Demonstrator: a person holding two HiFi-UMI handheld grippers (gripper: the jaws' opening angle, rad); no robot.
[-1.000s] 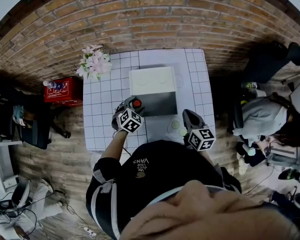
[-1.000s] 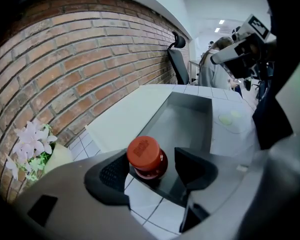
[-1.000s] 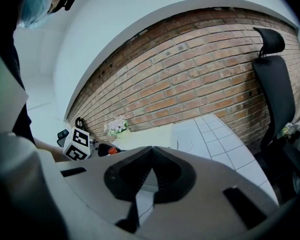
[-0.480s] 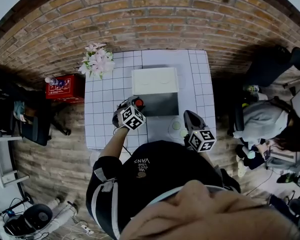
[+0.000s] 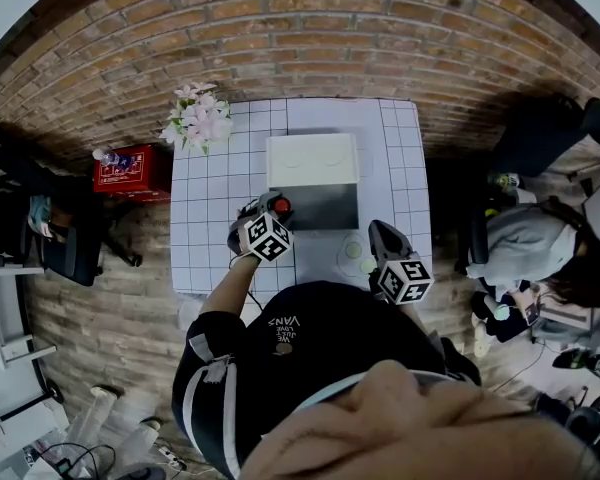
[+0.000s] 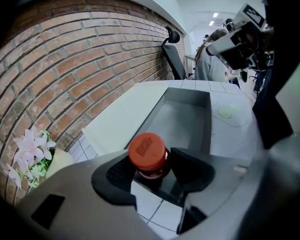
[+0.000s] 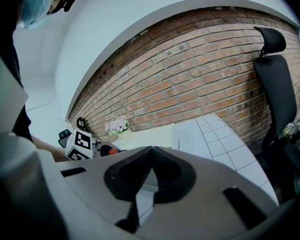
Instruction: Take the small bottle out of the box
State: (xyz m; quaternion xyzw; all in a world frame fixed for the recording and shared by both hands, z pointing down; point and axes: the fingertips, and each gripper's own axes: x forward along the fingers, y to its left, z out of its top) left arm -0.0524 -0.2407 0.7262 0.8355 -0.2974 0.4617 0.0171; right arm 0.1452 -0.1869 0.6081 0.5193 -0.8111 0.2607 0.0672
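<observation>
A small bottle with a red cap (image 6: 148, 154) sits between the fingers of my left gripper (image 6: 150, 161). The jaws have just been closing and both pads now press on the bottle's neck. In the head view the red cap (image 5: 279, 206) shows at the near left corner of the open grey box (image 5: 320, 210), just ahead of my left gripper (image 5: 268, 212). The box's cream lid (image 5: 312, 161) lies folded back. My right gripper (image 5: 377, 230) hovers over the table to the right of the box. Its pads meet at the tips (image 7: 151, 153) with nothing between them.
The white tiled table (image 5: 210, 238) carries a pot of pale flowers (image 5: 197, 116) at its far left corner and round marks (image 5: 354, 252) near my right gripper. A red crate (image 5: 130, 171) stands on the floor at left. A seated person (image 5: 530, 238) and a black chair (image 5: 550, 118) are at right.
Both grippers stay where they were, and the red cap remains between the left jaws at the box's corner. Only the head view has shifted slightly.
</observation>
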